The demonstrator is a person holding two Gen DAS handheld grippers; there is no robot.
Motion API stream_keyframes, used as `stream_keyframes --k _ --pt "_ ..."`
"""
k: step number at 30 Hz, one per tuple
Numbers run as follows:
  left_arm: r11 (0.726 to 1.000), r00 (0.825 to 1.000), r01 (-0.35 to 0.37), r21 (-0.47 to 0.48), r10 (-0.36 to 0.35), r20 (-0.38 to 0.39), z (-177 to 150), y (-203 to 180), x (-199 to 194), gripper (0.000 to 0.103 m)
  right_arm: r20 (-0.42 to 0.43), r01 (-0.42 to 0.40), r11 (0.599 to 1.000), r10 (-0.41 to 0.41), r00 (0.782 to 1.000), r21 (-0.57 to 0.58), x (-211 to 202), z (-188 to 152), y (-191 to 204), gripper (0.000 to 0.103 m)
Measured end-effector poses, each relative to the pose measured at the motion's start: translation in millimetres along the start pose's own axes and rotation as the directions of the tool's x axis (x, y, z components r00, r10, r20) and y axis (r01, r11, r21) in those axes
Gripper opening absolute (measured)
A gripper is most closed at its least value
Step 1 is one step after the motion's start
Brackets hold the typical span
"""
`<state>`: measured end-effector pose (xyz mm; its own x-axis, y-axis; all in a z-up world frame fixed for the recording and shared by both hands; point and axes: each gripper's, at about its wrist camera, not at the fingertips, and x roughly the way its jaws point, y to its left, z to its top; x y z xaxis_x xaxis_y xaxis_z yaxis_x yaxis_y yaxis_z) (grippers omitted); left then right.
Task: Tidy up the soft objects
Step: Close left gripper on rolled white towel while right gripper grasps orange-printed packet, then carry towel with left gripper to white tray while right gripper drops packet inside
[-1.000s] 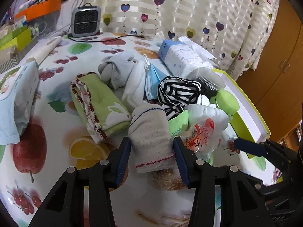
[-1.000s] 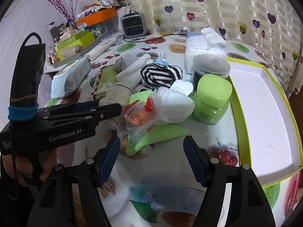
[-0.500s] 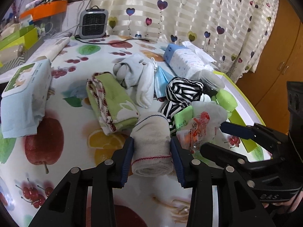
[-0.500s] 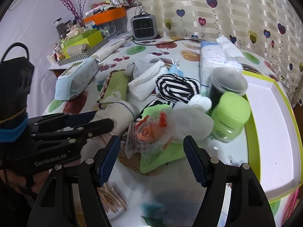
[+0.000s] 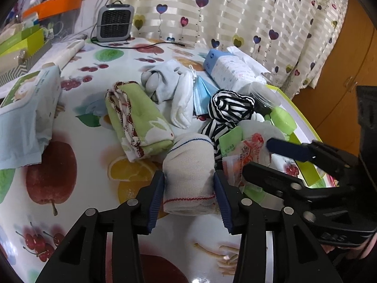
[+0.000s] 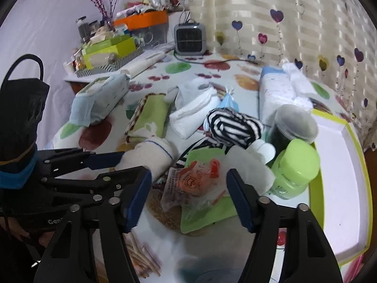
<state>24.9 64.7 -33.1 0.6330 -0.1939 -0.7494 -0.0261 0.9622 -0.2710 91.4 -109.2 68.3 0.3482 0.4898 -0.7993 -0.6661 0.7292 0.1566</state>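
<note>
My left gripper (image 5: 189, 194) is shut on a rolled beige cloth (image 5: 189, 172) with a red stitched hem and holds it above the fruit-print table; the roll also shows in the right wrist view (image 6: 150, 154). My right gripper (image 6: 188, 198) is open and empty, its jaws either side of a crinkled plastic packet (image 6: 195, 184). Behind lie a folded green towel (image 5: 139, 120), a white sock bundle (image 5: 165, 85), a striped black-and-white cloth (image 5: 229, 107) and a blue face mask (image 5: 200, 94).
A green-rimmed white tray (image 6: 339, 165) sits at the right. A green-lidded jar (image 6: 295, 165), a dark-lidded jar (image 6: 292, 122), tissue packs (image 5: 231, 68) (image 5: 26, 108), a small heater (image 5: 115, 23) and boxes (image 6: 110, 49) stand around. Wooden sticks (image 6: 141, 257) lie near the front edge.
My left gripper has lifted the beige roll up and drawn it back from the pile. My right gripper has risen and drawn back a little, still open.
</note>
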Motion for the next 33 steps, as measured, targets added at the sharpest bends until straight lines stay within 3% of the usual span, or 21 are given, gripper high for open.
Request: stream_keyframes --k 8,14,16,33 --pt "1.000 1.000 0.008 0.004 -0.008 -0.029 -1.2 1.9 8.6 0.047 -0.055 0.007 1.000 -0.008 0.998 -0.005 20.2 -2.9 -4.4 0.052" --pt "1.000 0.999 0.002 0.031 -0.001 -0.050 -5.3 -4.9 15.6 0.044 -0.063 -0.007 1.000 0.006 0.998 -0.020 25.3 -6.0 -4.6 0.025" --pt "1.000 0.999 0.002 0.027 -0.001 -0.046 -5.4 -4.3 14.6 0.043 -0.060 -0.023 1.000 0.021 0.998 -0.020 24.1 -7.1 -4.8 0.020" --pt "0.999 0.999 -0.015 0.048 0.012 0.047 1.1 -19.6 -14.4 0.041 0.054 -0.048 0.999 0.047 0.997 0.007 -18.0 -6.2 -6.4 0.016"
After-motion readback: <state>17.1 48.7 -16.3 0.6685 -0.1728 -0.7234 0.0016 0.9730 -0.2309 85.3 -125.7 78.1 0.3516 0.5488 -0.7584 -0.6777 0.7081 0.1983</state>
